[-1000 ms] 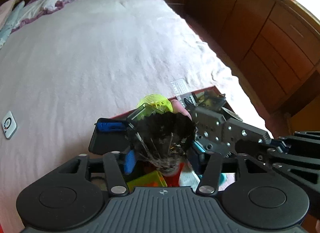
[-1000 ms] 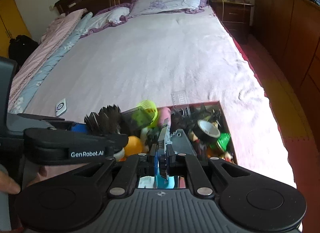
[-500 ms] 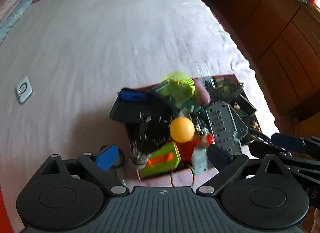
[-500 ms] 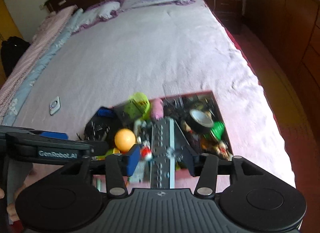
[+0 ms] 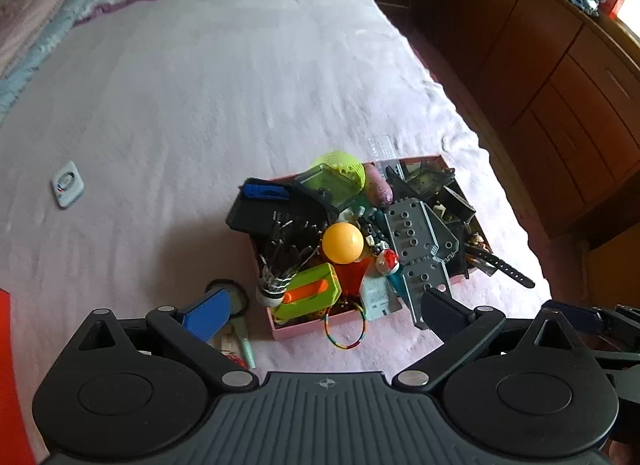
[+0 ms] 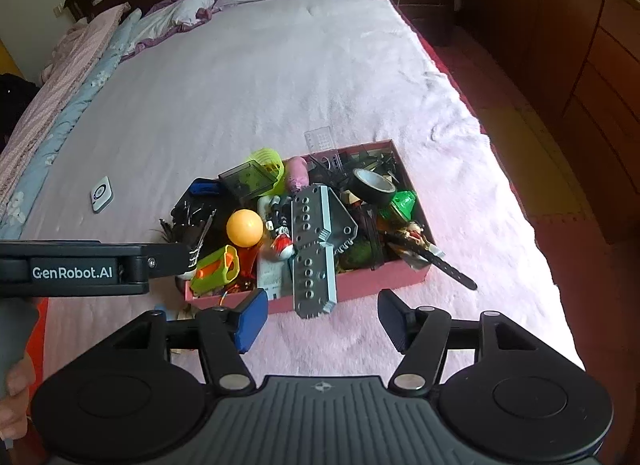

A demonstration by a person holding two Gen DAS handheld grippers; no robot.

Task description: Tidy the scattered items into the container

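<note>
Two grippers, left gripper (image 5: pixel 320 311) and right gripper (image 6: pixel 322 319), both wide and empty. We see the pink box (image 6: pixel 360 285) heaped ahead; loose hair tie (image 5: pixel 234 291) lies nearest our left.

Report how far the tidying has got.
Mostly done: the pink box is heaped with toys, the orange ball on top. Nothing in hand: left gripper and right gripper are open. Left: the white square device, hair tie and bits beside the box.
</note>
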